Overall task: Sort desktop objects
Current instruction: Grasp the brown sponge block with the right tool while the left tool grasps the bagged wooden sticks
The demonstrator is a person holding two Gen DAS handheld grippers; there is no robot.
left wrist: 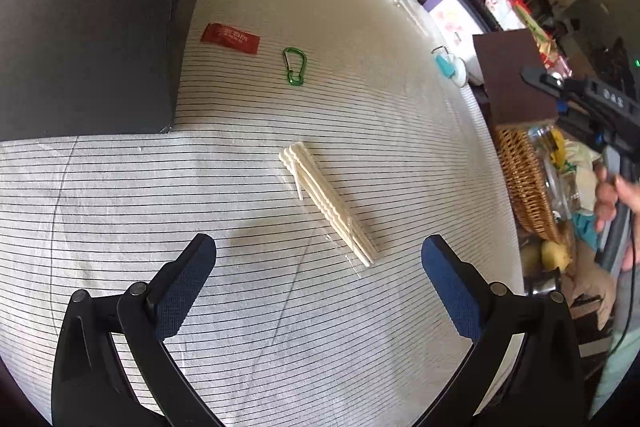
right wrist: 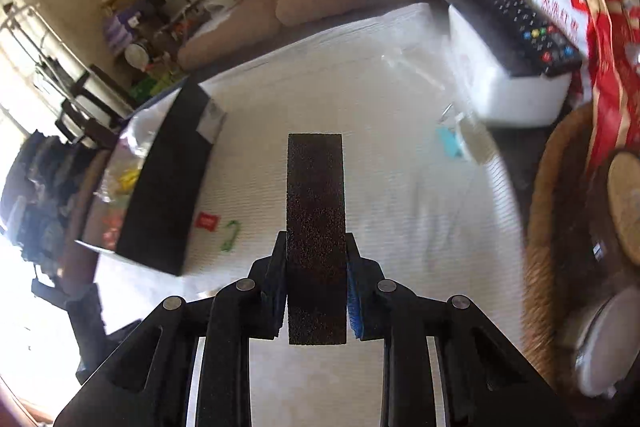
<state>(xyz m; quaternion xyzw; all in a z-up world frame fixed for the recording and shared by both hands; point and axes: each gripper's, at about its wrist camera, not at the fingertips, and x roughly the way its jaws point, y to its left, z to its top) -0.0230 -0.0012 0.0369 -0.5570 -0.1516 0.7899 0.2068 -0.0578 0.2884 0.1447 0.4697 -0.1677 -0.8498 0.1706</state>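
Right tongs carry a block; left tongs wait, released.

Right tongs (right wrist: 316,287) clench a dark block (right wrist: 316,227) above the bench (right wrist: 400,227) (likely bound for the black box (right wrist: 168,187) ahead-left). Spread left tongs (left wrist: 320,283) hover just short of the chopsticks (left wrist: 328,199); green carabiner (left wrist: 295,66) farther ahead.

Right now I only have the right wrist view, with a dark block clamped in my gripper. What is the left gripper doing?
Observer: The left gripper is open and empty, above the striped cloth.
Operator: Anything lying in front of it?
Observer: Yes, a bundle of pale sticks in clear wrap lies on the cloth just ahead of its fingertips, untouched.
Operator: Is my dark block over the table?
Observer: From the left wrist view it is held at the table's right edge, near the wicker basket; I cannot tell whether it is over the cloth.
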